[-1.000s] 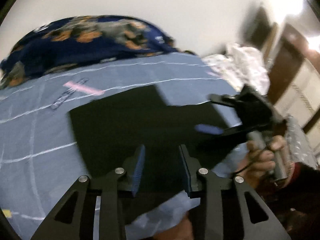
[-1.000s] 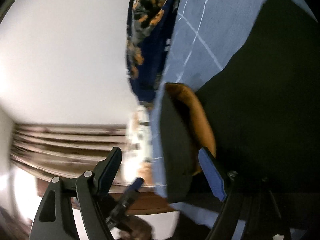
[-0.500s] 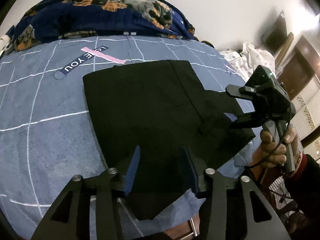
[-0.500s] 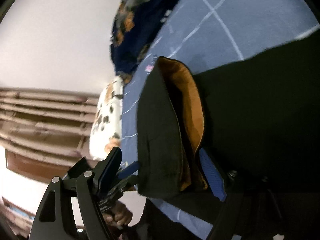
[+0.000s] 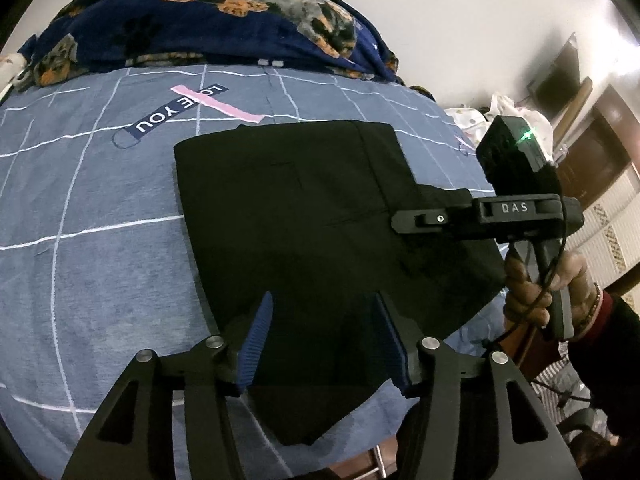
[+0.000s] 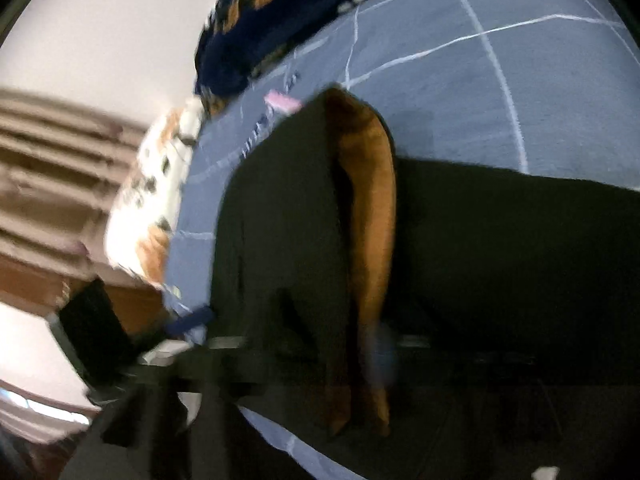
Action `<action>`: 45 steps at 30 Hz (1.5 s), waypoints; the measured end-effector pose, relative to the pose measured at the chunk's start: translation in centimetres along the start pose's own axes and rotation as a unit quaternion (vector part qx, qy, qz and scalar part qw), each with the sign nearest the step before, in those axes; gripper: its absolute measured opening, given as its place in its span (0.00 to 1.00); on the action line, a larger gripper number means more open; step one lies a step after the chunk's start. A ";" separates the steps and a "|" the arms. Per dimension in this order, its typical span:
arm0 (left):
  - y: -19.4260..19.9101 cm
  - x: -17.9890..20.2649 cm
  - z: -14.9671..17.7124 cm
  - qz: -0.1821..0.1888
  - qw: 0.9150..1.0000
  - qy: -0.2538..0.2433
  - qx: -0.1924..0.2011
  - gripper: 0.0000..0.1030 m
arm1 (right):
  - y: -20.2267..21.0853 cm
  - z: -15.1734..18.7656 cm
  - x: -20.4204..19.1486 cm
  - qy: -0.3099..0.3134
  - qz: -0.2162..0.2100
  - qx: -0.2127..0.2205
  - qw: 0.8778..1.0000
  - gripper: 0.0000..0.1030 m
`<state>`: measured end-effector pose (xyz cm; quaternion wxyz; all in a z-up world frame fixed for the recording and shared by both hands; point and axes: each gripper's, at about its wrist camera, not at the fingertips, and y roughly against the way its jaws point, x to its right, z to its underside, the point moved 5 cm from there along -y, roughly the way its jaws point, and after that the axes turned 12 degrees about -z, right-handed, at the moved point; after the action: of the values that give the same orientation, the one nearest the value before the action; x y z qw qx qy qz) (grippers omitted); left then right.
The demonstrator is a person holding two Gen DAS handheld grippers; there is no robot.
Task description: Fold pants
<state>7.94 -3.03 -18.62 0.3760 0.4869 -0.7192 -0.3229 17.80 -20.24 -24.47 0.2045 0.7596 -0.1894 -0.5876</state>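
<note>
Black pants [image 5: 304,216] lie folded flat on the blue checked bedsheet [image 5: 100,208]. My left gripper [image 5: 324,344] hangs over their near edge. Its jaws are opening, and the blue pads [image 5: 256,340] stand apart above the cloth without pressing it. A hand [image 5: 528,292] brings my right gripper [image 5: 400,218] in from the right, its tip at the pants' right side. In the blurred right wrist view a fold of the waistband with its orange lining [image 6: 372,200] stands up from the pants [image 6: 500,240]. The right gripper [image 6: 332,340] is closing on that fold, its pads against the cloth.
A dark blue blanket [image 5: 208,20] with dog prints is heaped along the bed's far side. A white patterned bundle [image 5: 504,112] sits past the bed's right corner, with brown wooden furniture [image 5: 600,152] behind. The bed's near edge runs just under my left gripper.
The left jaws have spread wider and sunk closer to the pants. The right gripper has swung in over the pants' right edge, rolled, and narrowed its wide jaws onto the waistband fold.
</note>
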 end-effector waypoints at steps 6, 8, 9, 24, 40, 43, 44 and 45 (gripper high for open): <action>0.0 -0.5 -0.2 -0.005 1.000 0.008 0.002 0.52 | 0.6 0.3 0.2 -0.015 -0.022 0.031 0.999 0.16; 0.4 -0.7 -0.4 -0.011 1.000 0.011 0.004 0.52 | 1.4 0.5 -0.7 -0.014 -0.036 0.050 0.998 0.13; 0.5 -0.8 -0.5 -0.012 1.000 0.013 0.006 0.52 | 2.2 0.7 -1.0 -0.012 -0.041 0.062 0.997 0.12; -1.1 2.4 -1.6 0.002 1.000 0.000 -0.016 0.62 | 16.9 4.3 8.1 -0.122 -0.034 0.207 0.970 0.11; -3.6 3.9 -1.3 0.003 0.999 -0.005 -0.041 0.63 | 18.0 5.3 9.8 -0.141 -0.049 0.231 0.961 0.11; -3.9 4.0 -1.2 0.004 0.999 -0.009 -0.046 0.63 | 18.0 5.4 10.2 -0.141 -0.047 0.229 0.962 0.12; -3.9 4.1 -1.1 0.005 0.999 -0.011 -0.045 0.63 | 18.1 5.5 10.4 -0.146 -0.055 0.230 0.961 0.14; -3.9 4.1 -1.1 0.005 0.999 -0.013 -0.043 0.63 | 18.2 5.6 10.6 -0.152 -0.062 0.234 0.958 0.16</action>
<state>9.64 -8.27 -20.34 0.3882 0.4627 -0.7120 -0.3582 14.01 -41.69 -24.67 -0.0471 0.6982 -0.3029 -0.6469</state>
